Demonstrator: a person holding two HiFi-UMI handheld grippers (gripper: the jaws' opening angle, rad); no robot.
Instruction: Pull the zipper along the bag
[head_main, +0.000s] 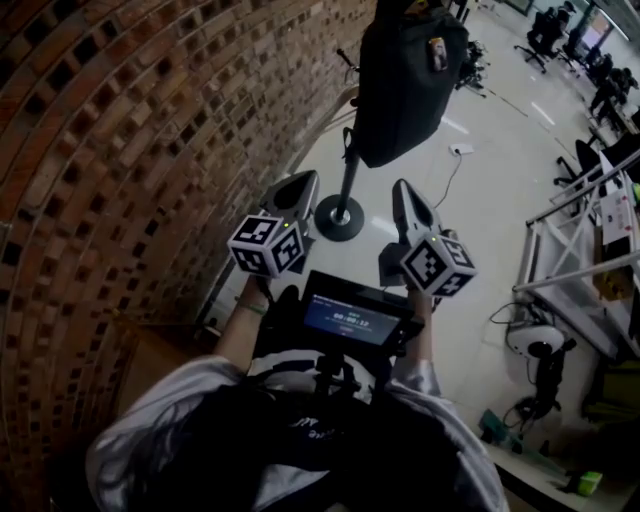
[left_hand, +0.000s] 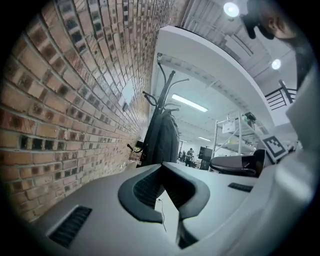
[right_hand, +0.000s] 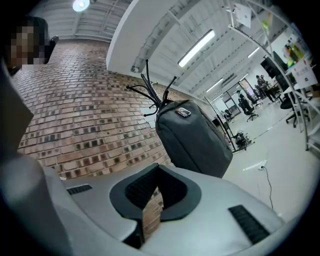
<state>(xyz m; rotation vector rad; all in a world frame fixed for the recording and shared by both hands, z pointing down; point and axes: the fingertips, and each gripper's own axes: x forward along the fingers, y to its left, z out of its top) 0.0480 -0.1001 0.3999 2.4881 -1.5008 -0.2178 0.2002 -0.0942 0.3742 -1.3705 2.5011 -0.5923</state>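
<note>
Brick wall (head_main: 120, 150) at left, a black coat stand (head_main: 341, 216) on pale floor (head_main: 490, 185), office chairs (head_main: 548, 35) far behind.

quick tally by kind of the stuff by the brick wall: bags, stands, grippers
bag: 1
coat stand: 1
grippers: 2 (left gripper, right gripper)
total: 4
</note>
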